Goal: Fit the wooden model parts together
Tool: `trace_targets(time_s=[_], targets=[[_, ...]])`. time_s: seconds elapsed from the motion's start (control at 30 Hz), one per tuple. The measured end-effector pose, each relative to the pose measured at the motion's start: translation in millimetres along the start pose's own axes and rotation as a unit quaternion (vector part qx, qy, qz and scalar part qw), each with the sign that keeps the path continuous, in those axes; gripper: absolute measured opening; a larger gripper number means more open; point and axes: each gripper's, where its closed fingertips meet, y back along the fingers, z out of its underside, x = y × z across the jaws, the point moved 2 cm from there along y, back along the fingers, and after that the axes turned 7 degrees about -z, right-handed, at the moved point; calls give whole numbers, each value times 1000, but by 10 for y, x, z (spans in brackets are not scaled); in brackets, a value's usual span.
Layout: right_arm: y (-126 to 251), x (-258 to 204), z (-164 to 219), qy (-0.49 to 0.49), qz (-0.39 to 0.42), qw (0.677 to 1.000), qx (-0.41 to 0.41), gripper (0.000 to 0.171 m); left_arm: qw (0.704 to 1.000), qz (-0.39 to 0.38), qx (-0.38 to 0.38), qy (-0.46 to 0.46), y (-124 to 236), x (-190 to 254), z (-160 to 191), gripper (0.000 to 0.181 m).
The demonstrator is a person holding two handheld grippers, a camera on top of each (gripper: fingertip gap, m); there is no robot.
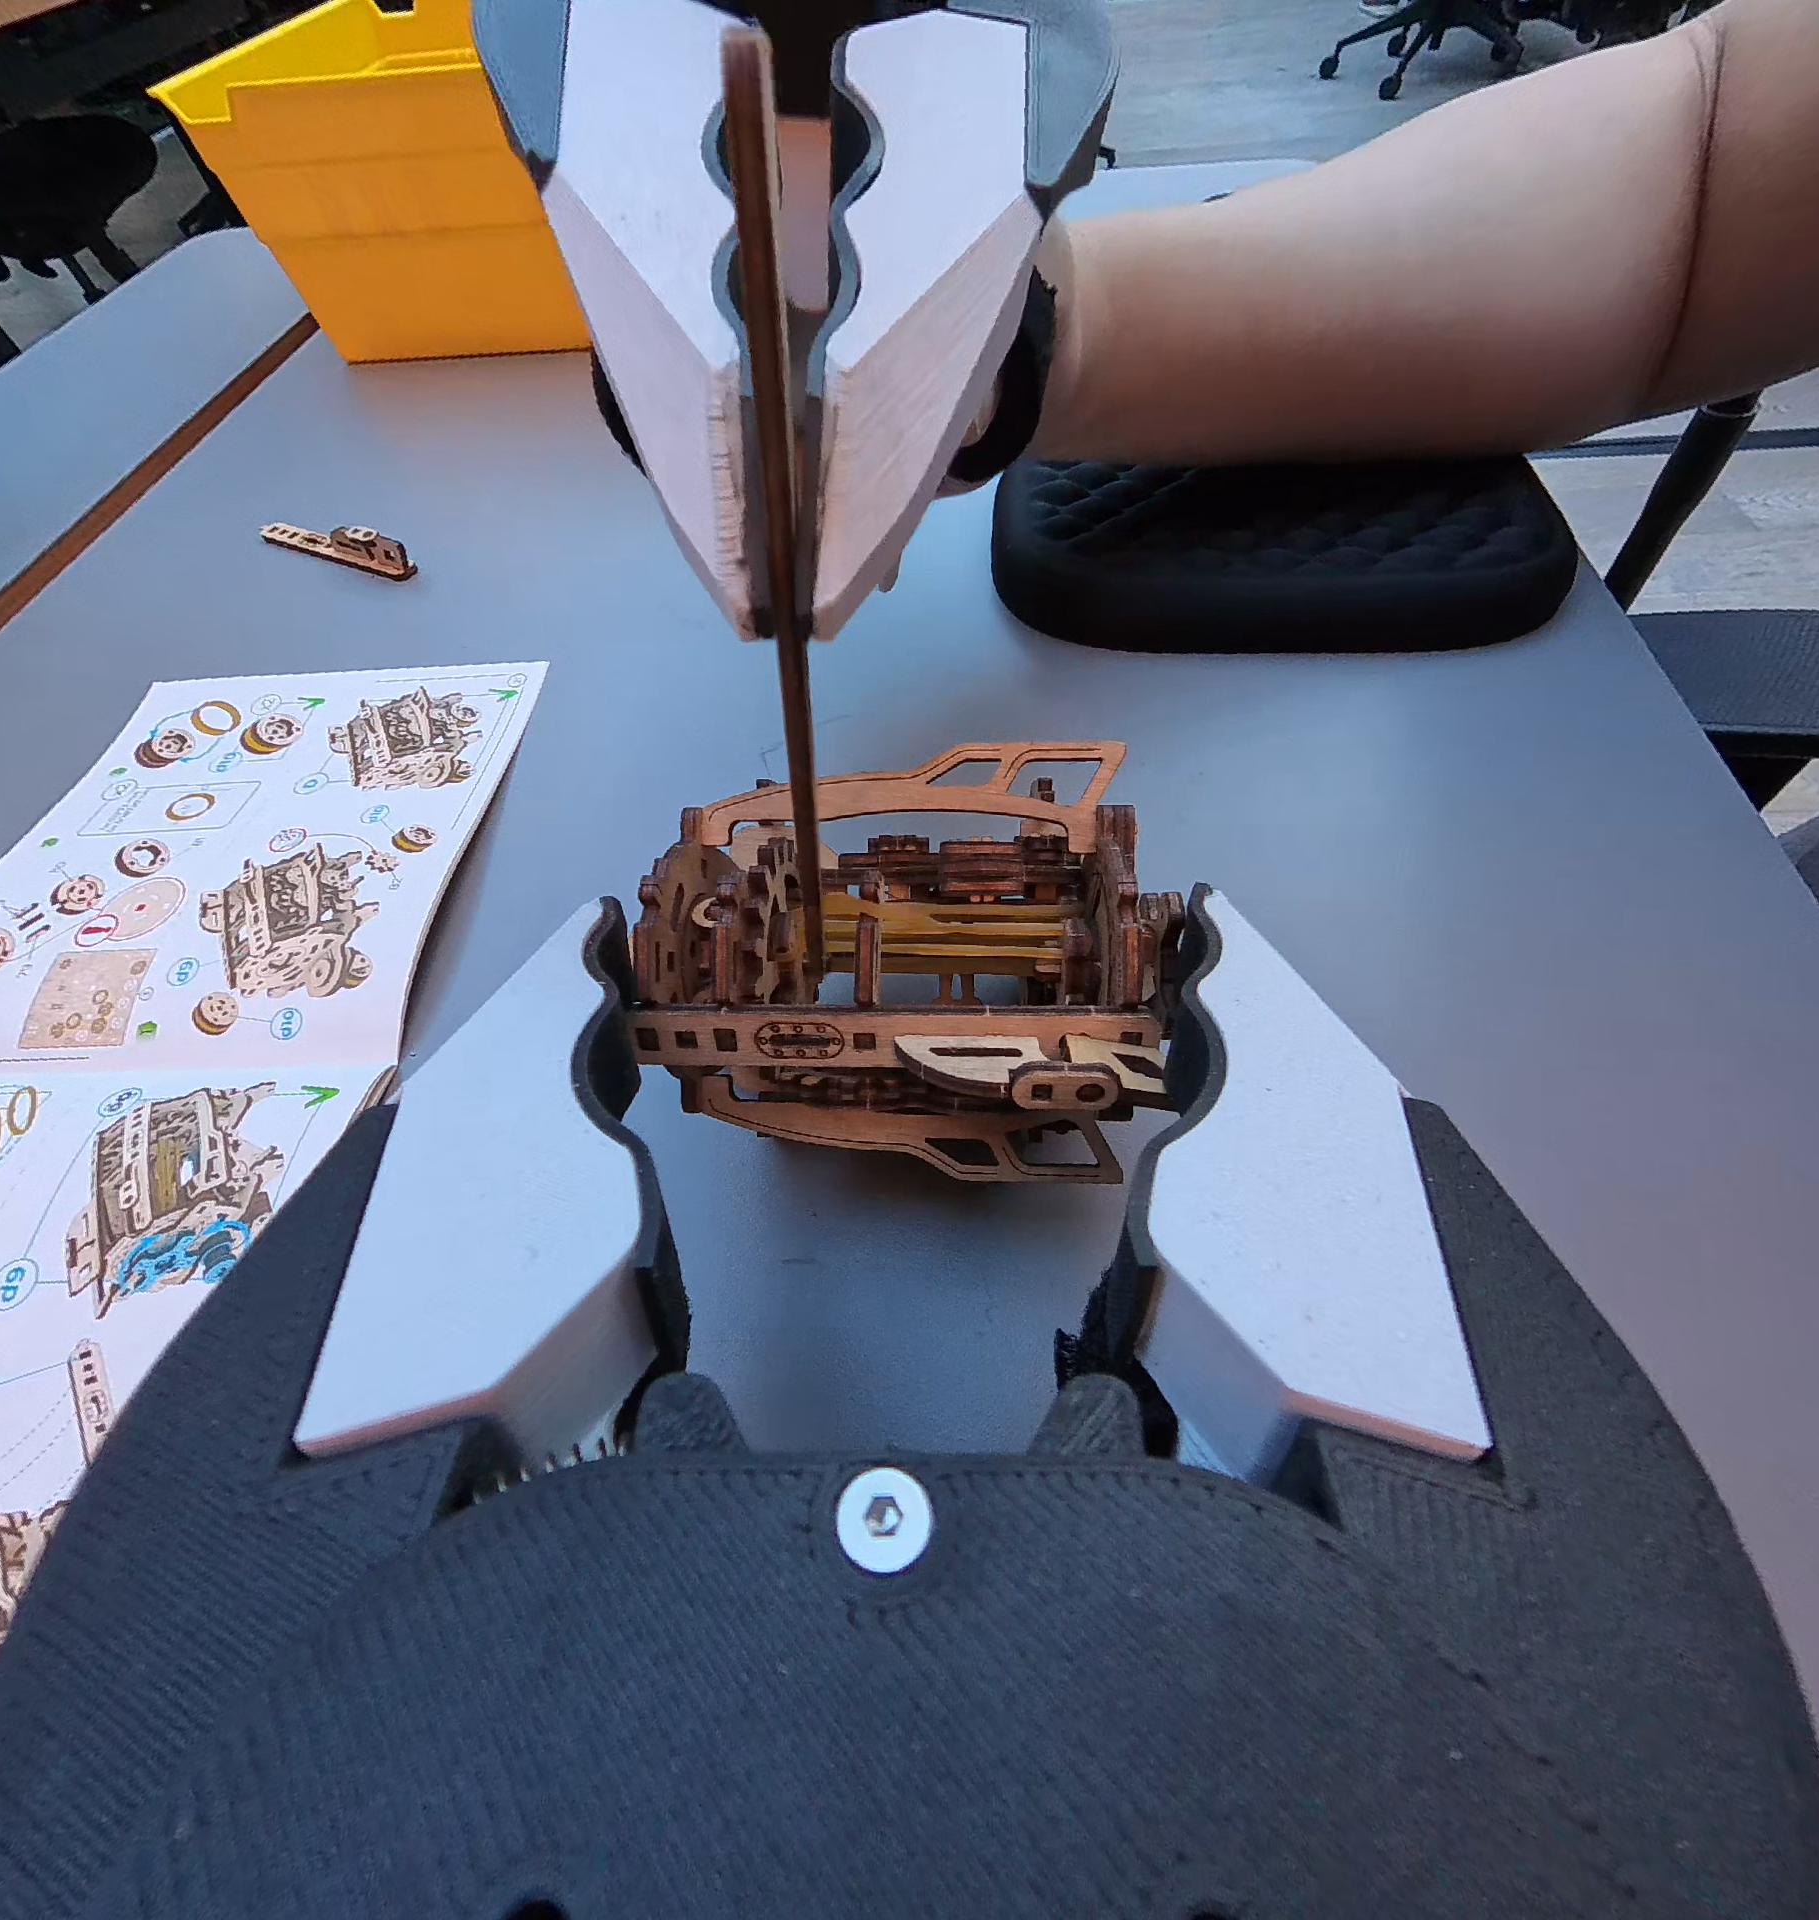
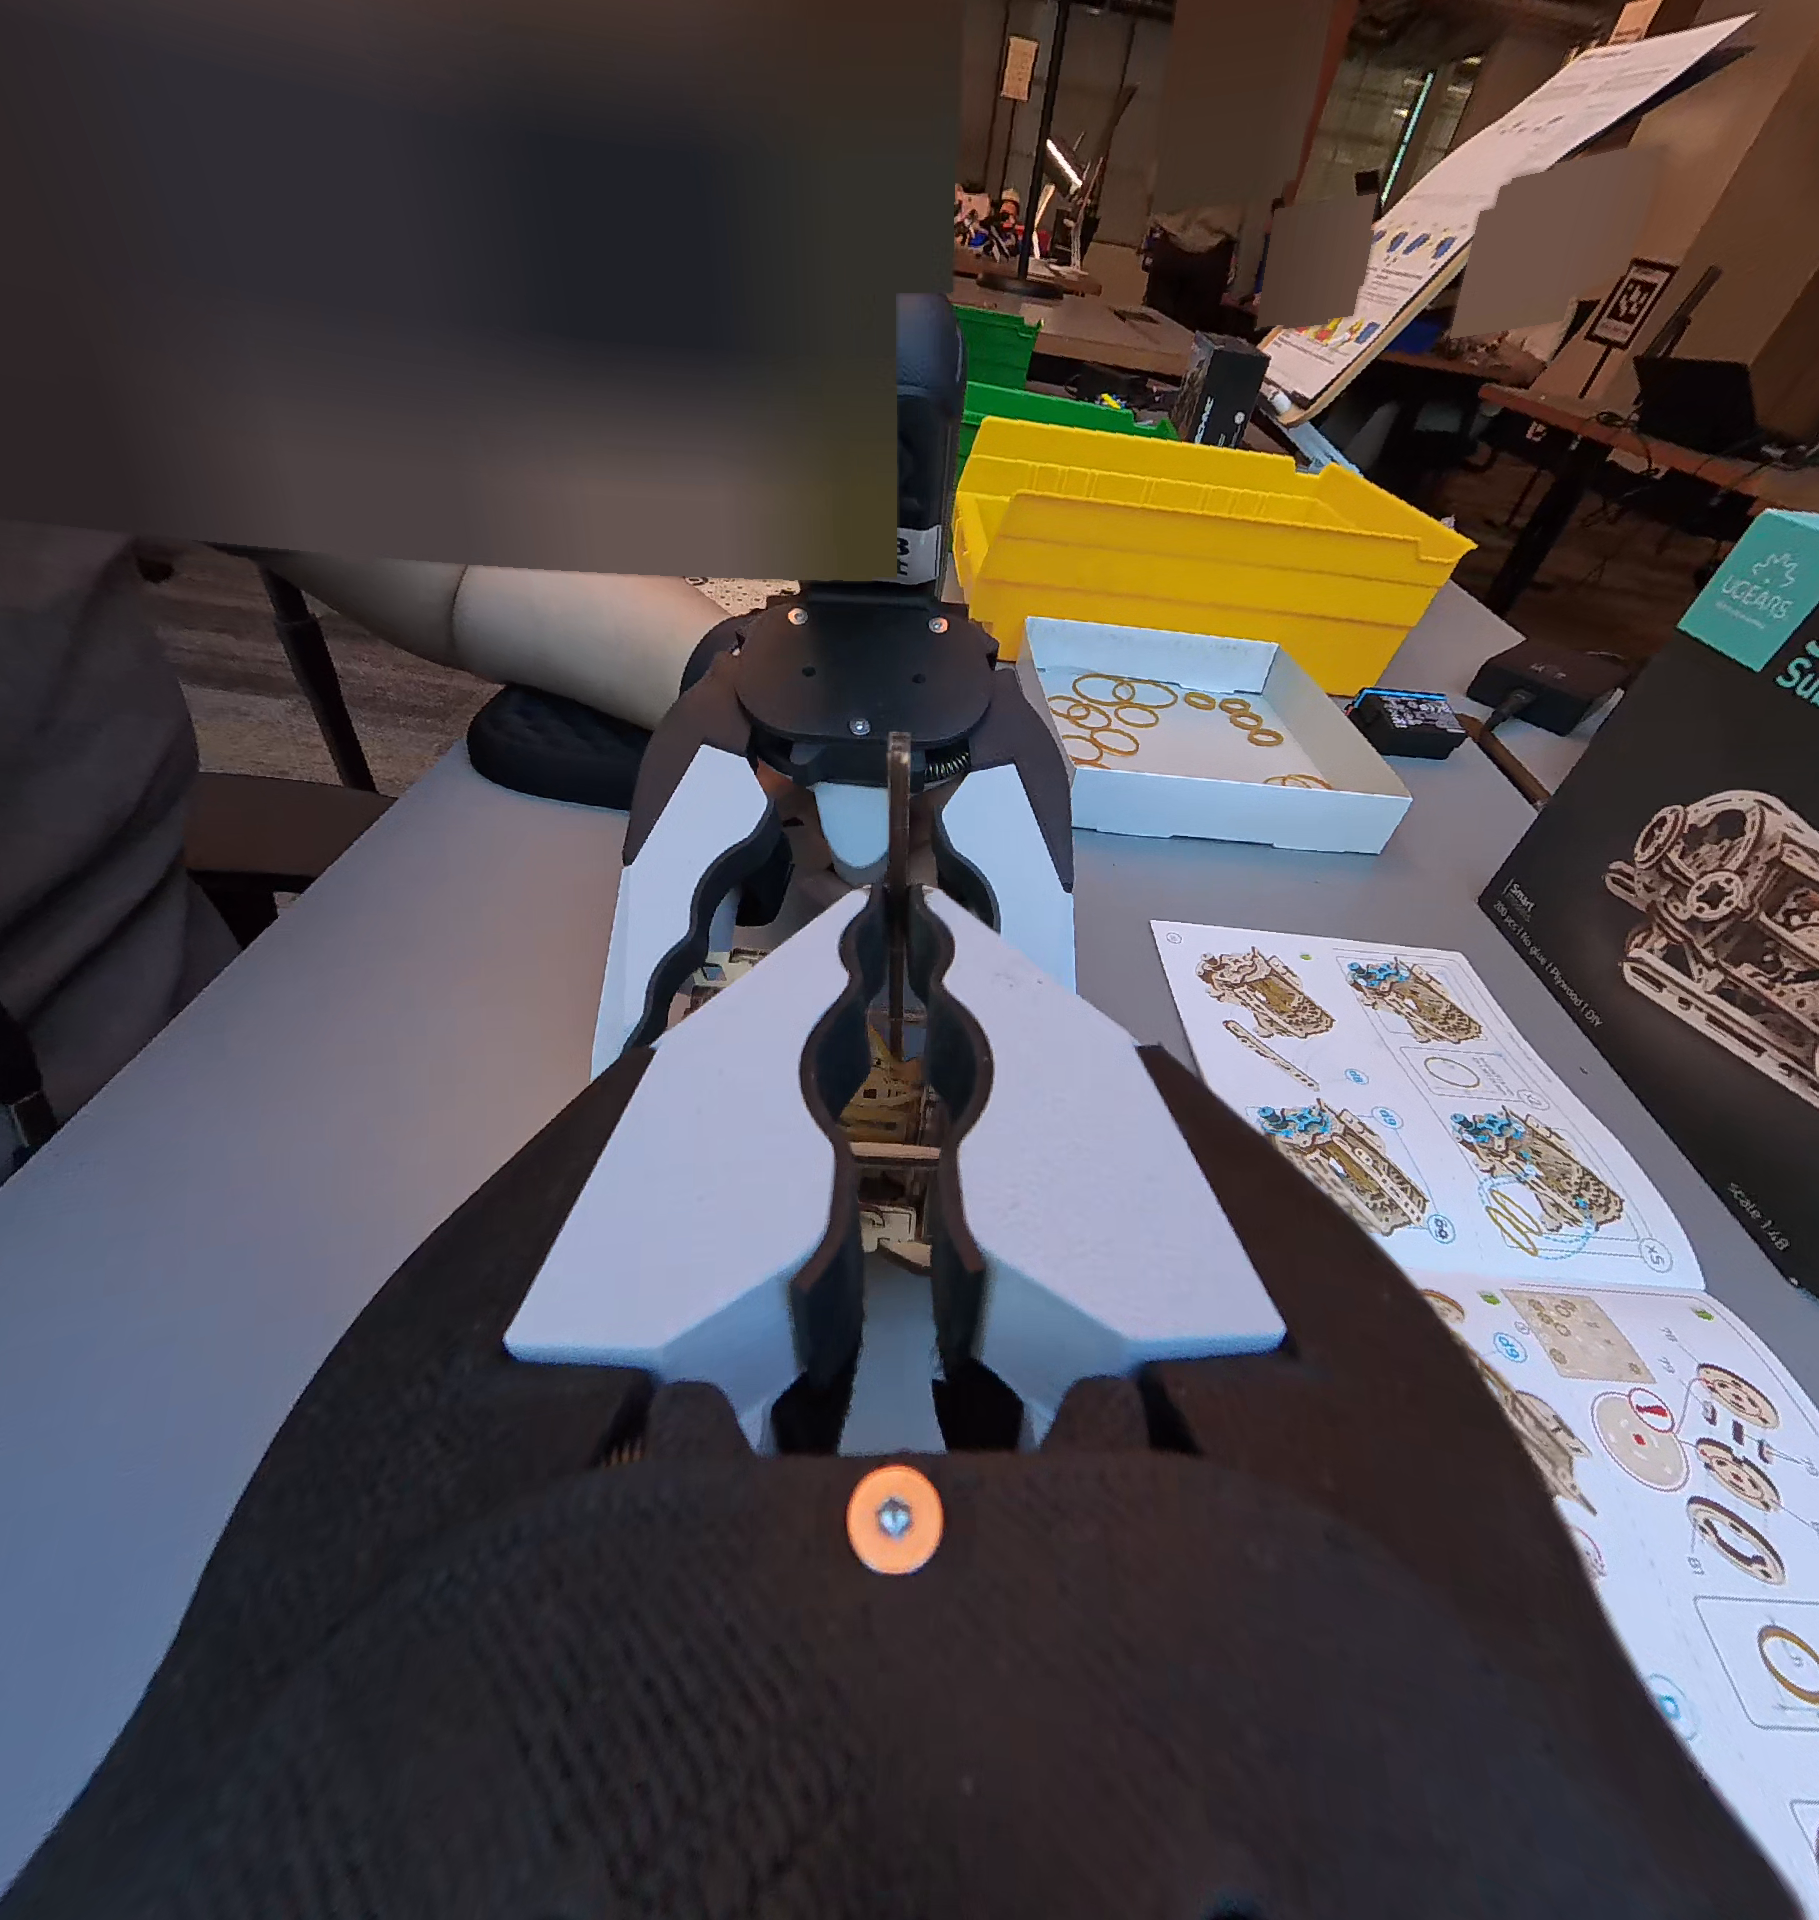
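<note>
- The left gripper [image 1: 900, 997] has its fingers clamped on both ends of the wooden model [image 1: 900, 966], which sits on the grey counter [image 1: 1300, 831].
- The right gripper [image 1: 780, 623] pinches a thin wooden stick [image 1: 791, 717], its lower tip down among the model's gears.
- An instruction sheet [image 1: 209, 883] lies beside the model.

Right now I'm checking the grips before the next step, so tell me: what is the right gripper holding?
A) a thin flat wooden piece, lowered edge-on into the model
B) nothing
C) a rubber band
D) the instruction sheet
A: the right gripper is shut on a thin flat wooden piece whose lower end reaches in among the gears of the wooden model, which sits between the fingers of the left gripper.
</note>
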Motion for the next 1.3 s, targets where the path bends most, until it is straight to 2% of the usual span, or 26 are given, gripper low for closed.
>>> trace_targets(time_s=[0.3, 0.5, 0.7, 1.3], targets=[[26, -6, -97, 37, 21, 999, 17, 0, 1000, 0, 0, 1, 1, -1, 1, 103], [2, -4, -75, 22, 12, 999, 23, 0, 1000, 0, 0, 1, 0, -2, 2, 103], [117, -1, -222, 20, 20, 997, 65, 0, 1000, 0, 0, 1, 1, -1, 3, 103], [-80, -60, -8, 73, 25, 997, -21, 0, 1000, 1, 0, 1, 1, -1, 2, 103]])
